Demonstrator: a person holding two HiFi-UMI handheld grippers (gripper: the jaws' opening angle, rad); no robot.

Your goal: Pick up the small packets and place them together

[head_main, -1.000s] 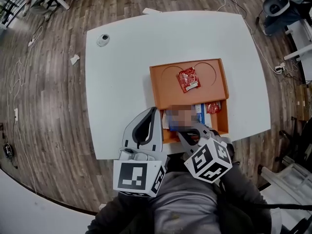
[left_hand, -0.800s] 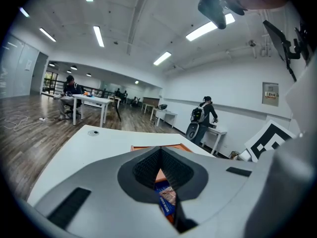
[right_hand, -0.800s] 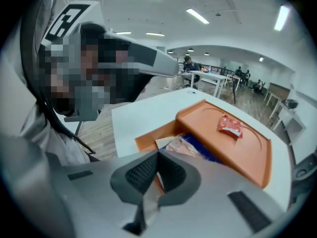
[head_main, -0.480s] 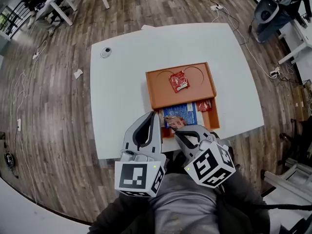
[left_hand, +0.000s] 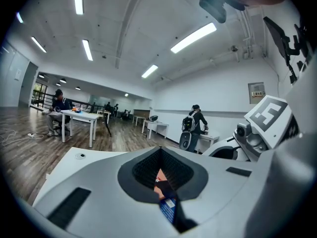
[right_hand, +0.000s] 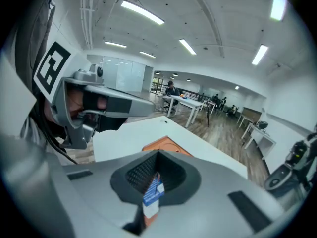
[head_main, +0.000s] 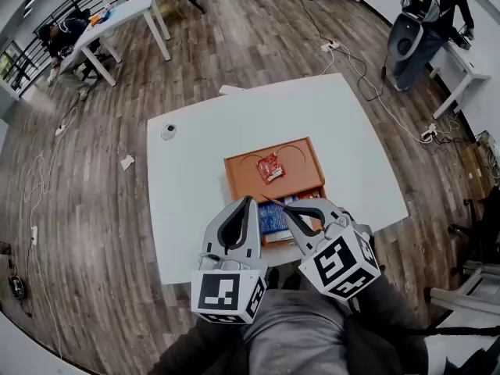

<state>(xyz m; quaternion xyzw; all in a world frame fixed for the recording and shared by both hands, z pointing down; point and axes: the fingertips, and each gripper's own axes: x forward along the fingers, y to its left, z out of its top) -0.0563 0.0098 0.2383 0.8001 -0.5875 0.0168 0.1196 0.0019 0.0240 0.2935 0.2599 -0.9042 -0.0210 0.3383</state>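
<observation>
An orange tray [head_main: 234,180] lies on the white table [head_main: 187,186]. One red packet [head_main: 269,167] rests in its far compartment, and blue packets [head_main: 272,216] fill the near one. My right gripper [head_main: 271,202] hangs above the tray's near compartment, shut on a small packet [right_hand: 153,194] with a blue and white label. The left gripper [head_main: 248,201] is beside it on the left, over the tray's near left corner, jaws closed with nothing seen held. Through its jaw gap in the left gripper view [left_hand: 161,151] I see part of the tray and a blue packet [left_hand: 169,209].
A small round object [head_main: 168,131] sits near the table's far left corner, and a paper [head_main: 230,90] lies at the far edge. Desks, cables and a person with a backpack [head_main: 428,6] are on the wood floor around.
Both grippers have risen away from the tray. The right one has come up out of the near compartment with a small packet in its jaws. The head view has tilted up, so the table looks smaller.
</observation>
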